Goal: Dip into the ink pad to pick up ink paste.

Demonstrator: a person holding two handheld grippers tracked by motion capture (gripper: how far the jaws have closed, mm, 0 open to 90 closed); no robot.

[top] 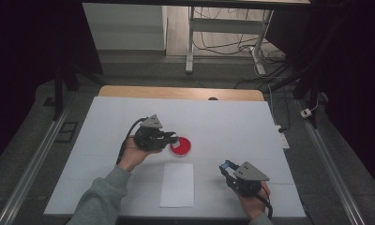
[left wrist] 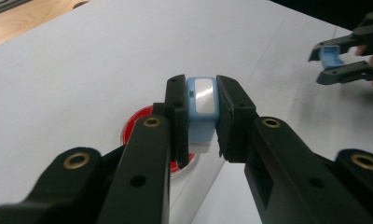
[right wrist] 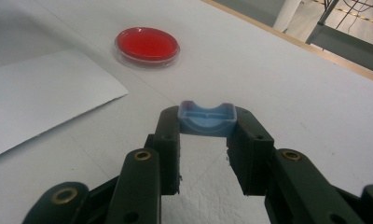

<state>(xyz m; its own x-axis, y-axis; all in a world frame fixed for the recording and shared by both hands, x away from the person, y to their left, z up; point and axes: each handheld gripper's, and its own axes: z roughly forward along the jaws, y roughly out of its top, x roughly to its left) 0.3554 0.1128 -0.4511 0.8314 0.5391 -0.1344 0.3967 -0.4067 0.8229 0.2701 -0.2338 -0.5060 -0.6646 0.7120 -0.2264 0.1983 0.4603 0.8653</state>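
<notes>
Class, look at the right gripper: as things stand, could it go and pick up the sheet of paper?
Probably not yet: the right gripper already grips a blue cap, though the paper lies unobstructed nearby.

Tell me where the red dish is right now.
In the high view the red dish sits on the white table left of centre, just beyond the sheet of paper, with the left gripper right over its near-left edge.
</notes>
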